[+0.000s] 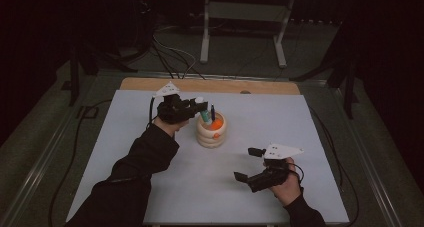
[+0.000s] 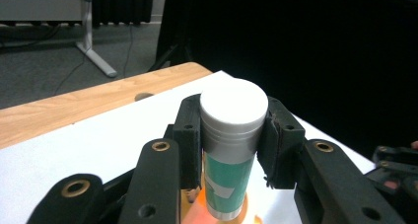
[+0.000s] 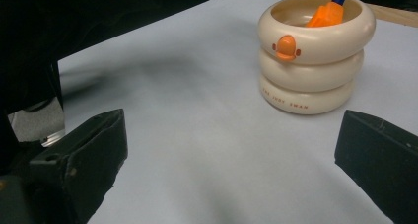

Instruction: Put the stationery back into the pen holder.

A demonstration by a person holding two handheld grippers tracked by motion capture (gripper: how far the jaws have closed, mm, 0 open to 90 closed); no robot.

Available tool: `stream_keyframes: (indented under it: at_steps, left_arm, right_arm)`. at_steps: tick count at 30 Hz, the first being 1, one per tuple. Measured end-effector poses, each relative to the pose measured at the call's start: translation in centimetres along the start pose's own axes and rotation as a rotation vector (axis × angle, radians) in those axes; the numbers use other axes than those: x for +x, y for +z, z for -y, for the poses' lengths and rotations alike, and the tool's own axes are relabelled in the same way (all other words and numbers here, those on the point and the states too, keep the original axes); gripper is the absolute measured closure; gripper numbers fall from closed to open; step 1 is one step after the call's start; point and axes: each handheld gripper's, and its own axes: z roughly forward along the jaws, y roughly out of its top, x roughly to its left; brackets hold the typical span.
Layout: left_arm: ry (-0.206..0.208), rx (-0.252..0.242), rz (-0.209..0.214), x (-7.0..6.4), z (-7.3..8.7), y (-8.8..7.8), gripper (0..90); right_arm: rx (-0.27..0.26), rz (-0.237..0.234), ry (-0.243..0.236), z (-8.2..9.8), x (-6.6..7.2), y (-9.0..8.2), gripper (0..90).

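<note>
Left gripper view: a white-capped glue stick is clamped by the left gripper above the cream ringed holder. It should be kept upright while lowered. The right gripper is held open, empty.

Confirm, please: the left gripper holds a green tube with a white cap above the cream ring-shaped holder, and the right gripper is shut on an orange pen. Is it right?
Not quite. The right gripper holds nothing: in the right gripper view its jaws stand wide open over the bare white table. The rest is right: the left gripper holds the green tube above the holder.
</note>
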Motion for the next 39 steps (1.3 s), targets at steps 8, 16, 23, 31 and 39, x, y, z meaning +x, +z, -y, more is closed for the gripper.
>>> stream_keyframes:
  at_steps: [8, 16, 23, 31, 39]
  left_arm:
    - [0.007, 0.012, -0.021, 0.3, 0.5, 0.7, 65.9]
    - [0.037, 0.027, -0.051, 0.4, 0.6, 1.3, 65.9]
    - [0.042, 0.042, -0.072, 0.6, 0.8, 1.7, 65.9]
    - [0.077, 0.060, -0.104, 0.3, 1.0, 2.1, 65.8]
    - [0.121, 0.078, -0.143, -0.1, 1.4, 2.6, 65.8]
  right_arm:
    - [0.000, -0.001, 0.002, 0.1, 0.0, 0.0, 0.0]
    - [0.002, -0.003, 0.004, 0.1, 0.0, 0.0, 0.0]
    - [0.002, -0.006, 0.006, 0.1, -0.1, 0.0, 0.0]
    - [-0.001, -0.009, 0.007, 0.1, -0.1, 0.0, 0.0]
    - [0.003, -0.012, 0.007, 0.1, -0.1, 0.1, 0.0]
